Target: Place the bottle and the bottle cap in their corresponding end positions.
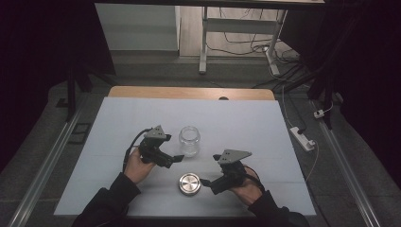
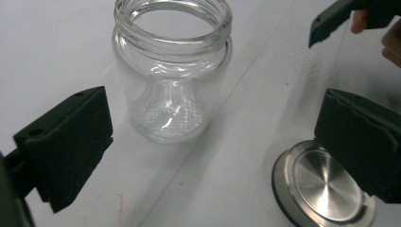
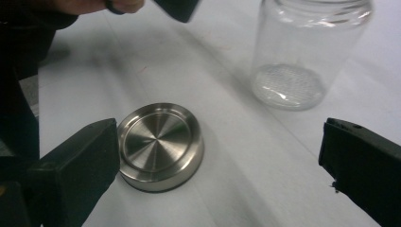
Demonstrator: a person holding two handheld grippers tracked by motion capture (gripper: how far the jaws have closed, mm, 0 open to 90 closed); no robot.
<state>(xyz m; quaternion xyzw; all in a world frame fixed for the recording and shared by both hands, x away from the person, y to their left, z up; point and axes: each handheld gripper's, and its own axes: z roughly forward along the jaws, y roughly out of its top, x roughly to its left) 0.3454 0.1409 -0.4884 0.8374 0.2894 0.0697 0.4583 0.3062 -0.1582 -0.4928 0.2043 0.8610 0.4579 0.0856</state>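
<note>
An empty clear glass jar (image 1: 189, 140) stands upright and lidless on the white table cover. Its round brushed-metal lid (image 1: 189, 184) lies flat a little nearer to me. My left gripper (image 1: 174, 161) hovers just left of the jar, jaws open and empty. In the left gripper view the jar (image 2: 172, 71) stands ahead between the wide jaws of my left gripper (image 2: 215, 142), with the lid (image 2: 326, 189) partly behind the right jaw. My right gripper (image 1: 209, 185) sits right of the lid, open and empty. Its own view has the lid (image 3: 158, 144) by the left jaw and the jar (image 3: 307, 52) farther off.
The white cover (image 1: 265, 142) spans the table, with a wooden strip (image 1: 189, 92) at the far edge. A power strip (image 1: 302, 138) and cables lie on the floor to the right. Desk legs (image 1: 203, 42) stand beyond the table.
</note>
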